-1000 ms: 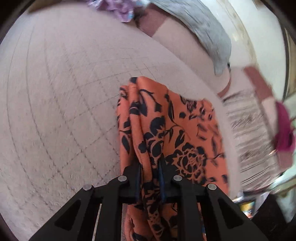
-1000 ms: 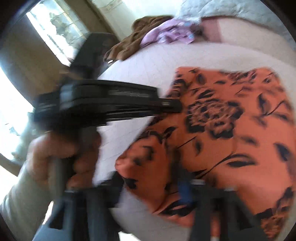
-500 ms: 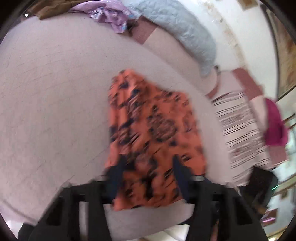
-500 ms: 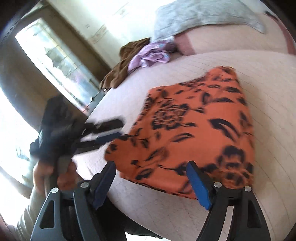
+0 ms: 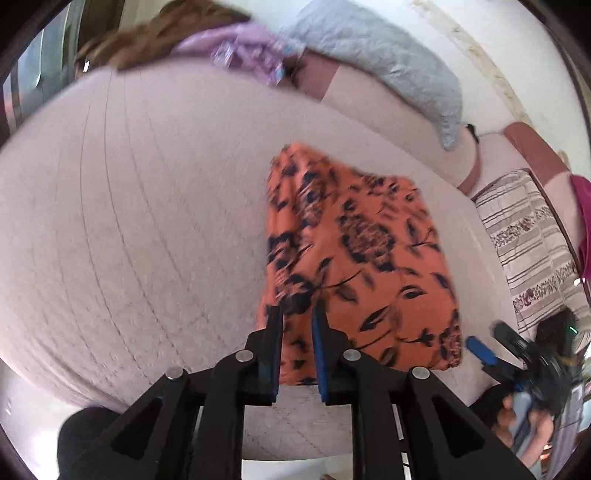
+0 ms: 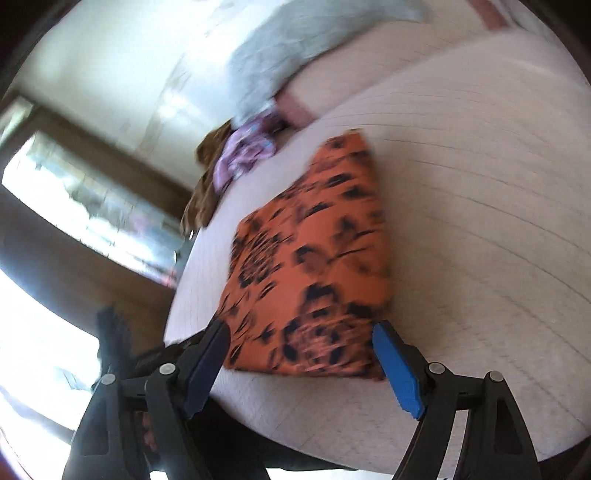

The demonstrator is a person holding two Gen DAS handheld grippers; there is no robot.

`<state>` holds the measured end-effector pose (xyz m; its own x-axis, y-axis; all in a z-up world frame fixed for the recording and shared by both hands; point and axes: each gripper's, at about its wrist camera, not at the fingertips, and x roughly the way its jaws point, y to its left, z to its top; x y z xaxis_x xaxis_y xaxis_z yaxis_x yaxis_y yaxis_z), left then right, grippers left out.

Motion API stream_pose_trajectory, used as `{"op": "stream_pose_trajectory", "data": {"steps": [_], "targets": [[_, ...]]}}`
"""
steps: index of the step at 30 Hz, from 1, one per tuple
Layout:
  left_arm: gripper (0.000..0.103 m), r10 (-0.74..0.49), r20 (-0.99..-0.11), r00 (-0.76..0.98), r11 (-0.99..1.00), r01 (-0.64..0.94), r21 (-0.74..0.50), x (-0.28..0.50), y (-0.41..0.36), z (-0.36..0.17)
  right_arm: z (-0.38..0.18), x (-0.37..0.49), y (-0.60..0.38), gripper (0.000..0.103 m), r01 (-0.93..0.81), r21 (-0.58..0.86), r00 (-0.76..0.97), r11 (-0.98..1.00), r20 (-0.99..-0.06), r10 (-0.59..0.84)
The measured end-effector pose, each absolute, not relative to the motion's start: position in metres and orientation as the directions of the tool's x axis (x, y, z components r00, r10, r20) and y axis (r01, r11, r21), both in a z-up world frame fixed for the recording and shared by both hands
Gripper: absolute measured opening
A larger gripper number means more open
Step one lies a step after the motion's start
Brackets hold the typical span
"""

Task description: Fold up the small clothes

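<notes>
Since a second ago both tools have let go of the orange floral garment [image 5: 354,258] and drawn back toward the near edge of the bed [image 5: 147,221]; the cloth, then bunched and lifted between them, now lies flat as a folded rectangle. Since half a second ago the left hand-held gripper [image 5: 296,325] has narrowed from a wide spread to a slim gap. It holds nothing; it appears to stand just off the garment's near left corner. The right hand-held gripper [image 6: 301,354] is spread wide and empty, framing the garment's near edge, though contact cannot be told through the blur. The fold looks finished, which would explain the release. Beyond the garment's far edge, a purple garment [image 5: 243,55] and a brown garment [image 5: 155,33] lie heaped, likely awaiting folding.
</notes>
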<state>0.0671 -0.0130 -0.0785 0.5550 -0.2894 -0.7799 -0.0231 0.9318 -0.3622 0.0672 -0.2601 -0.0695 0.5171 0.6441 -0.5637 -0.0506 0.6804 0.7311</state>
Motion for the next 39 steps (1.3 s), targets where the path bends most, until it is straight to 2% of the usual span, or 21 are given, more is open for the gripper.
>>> {"op": "stream_pose_trajectory", "data": {"steps": [1,4,7,10,11,13,14,15,18,21,22,23,24,27,31,33,34,35,36,37,39], "targets": [[0.018,-0.286,-0.768,0.572,0.935,-0.007,-0.353,0.067,-0.019,-0.071,-0.076,0.072,-0.27,0.083,-0.01,0.747,0.517,0.664,-0.565,0.643],[0.04,-0.27,-0.748,0.607,0.953,0.057,-0.297,0.078,-0.043,-0.056,-0.1,0.094,-0.288,0.084,0.085,0.801,0.485,0.593,-0.553,0.678],[0.042,-0.258,-0.733,0.63,0.963,0.101,-0.252,0.1,-0.067,-0.057,-0.113,0.115,-0.288,0.084,0.121,0.834,0.451,0.539,-0.53,0.718],[0.042,-0.207,-0.775,0.598,0.977,0.085,-0.196,0.116,-0.078,-0.077,-0.123,0.133,-0.279,0.084,0.163,0.858,0.426,0.488,-0.507,0.75],[0.041,-0.169,-0.814,0.555,0.985,0.063,-0.161,0.123,-0.081,-0.092,-0.127,0.138,-0.273,0.084,0.171,0.863,0.412,0.475,-0.501,0.761],[0.04,-0.121,-0.838,0.532,0.993,0.052,-0.11,0.124,-0.081,-0.112,-0.132,0.146,-0.26,0.075,0.17,0.85,0.374,0.498,-0.524,0.766],[0.04,-0.118,-0.83,0.546,0.993,0.052,-0.108,0.122,-0.081,-0.113,-0.129,0.149,-0.25,0.058,0.134,0.831,0.349,0.539,-0.549,0.759],[0.04,-0.114,-0.828,0.549,0.993,0.05,-0.103,0.121,-0.082,-0.113,-0.121,0.15,-0.241,0.05,0.103,0.771,0.333,0.628,-0.622,0.709],[0.04,-0.107,-0.825,0.554,0.994,0.049,-0.096,0.118,-0.079,-0.114,-0.088,0.139,-0.222,0.043,-0.006,0.63,0.379,0.777,-0.718,0.585],[0.04,-0.11,-0.831,0.545,0.994,0.052,-0.097,0.117,-0.079,-0.112,-0.091,0.132,-0.204,0.045,-0.073,0.494,0.394,0.867,-0.784,0.48],[0.04,-0.105,-0.836,0.539,0.994,0.057,-0.088,0.118,-0.08,-0.108,-0.107,0.135,-0.209,0.047,-0.044,0.53,0.373,0.847,-0.778,0.506],[0.04,-0.106,-0.835,0.539,0.994,0.06,-0.088,0.117,-0.082,-0.101,-0.113,0.136,-0.221,0.05,-0.009,0.61,0.378,0.793,-0.732,0.567],[0.04,-0.129,-0.818,0.561,0.992,0.071,-0.107,0.114,-0.083,-0.091,-0.114,0.138,-0.23,0.057,0.011,0.669,0.373,0.743,-0.692,0.618],[0.041,-0.182,-0.754,0.631,0.983,0.102,-0.152,0.11,-0.085,-0.072,-0.104,0.138,-0.251,0.067,0.009,0.742,0.409,0.671,-0.615,0.674],[0.043,-0.14,-0.842,0.52,0.99,0.052,-0.133,0.124,-0.083,-0.116,-0.114,0.16,-0.275,0.071,0.09,0.825,0.433,0.558,-0.537,0.724],[0.043,-0.143,-0.816,0.56,0.989,0.057,-0.134,0.119,-0.08,-0.116,-0.135,0.183,-0.273,0.07,0.155,0.85,0.39,0.503,-0.521,0.759],[0.044,-0.135,-0.815,0.563,0.991,0.058,-0.124,0.119,-0.081,-0.116,-0.146,0.192,-0.268,0.066,0.186,0.849,0.338,0.495,-0.528,0.779],[0.044,-0.13,-0.816,0.563,0.991,0.063,-0.114,0.117,-0.08,-0.116,-0.147,0.198,-0.26,0.043,0.174,0.847,0.312,0.502,-0.531,0.788],[0.044,-0.133,-0.815,0.563,0.991,0.067,-0.116,0.117,-0.079,-0.116,-0.139,0.2,-0.251,0.04,0.133,0.836,0.304,0.533,-0.546,0.781],[0.044,-0.142,-0.815,0.562,0.99,0.065,-0.128,0.117,-0.078,-0.115,-0.118,0.199,-0.238,0.038,0.061,0.776,0.324,0.628,-0.61,0.723],[0.044,-0.153,-0.812,0.563,0.988,0.066,-0.14,0.118,-0.076,-0.116,-0.091,0.192,-0.221,0.034,-0.032,0.668,0.374,0.744,-0.682,0.629]]}}
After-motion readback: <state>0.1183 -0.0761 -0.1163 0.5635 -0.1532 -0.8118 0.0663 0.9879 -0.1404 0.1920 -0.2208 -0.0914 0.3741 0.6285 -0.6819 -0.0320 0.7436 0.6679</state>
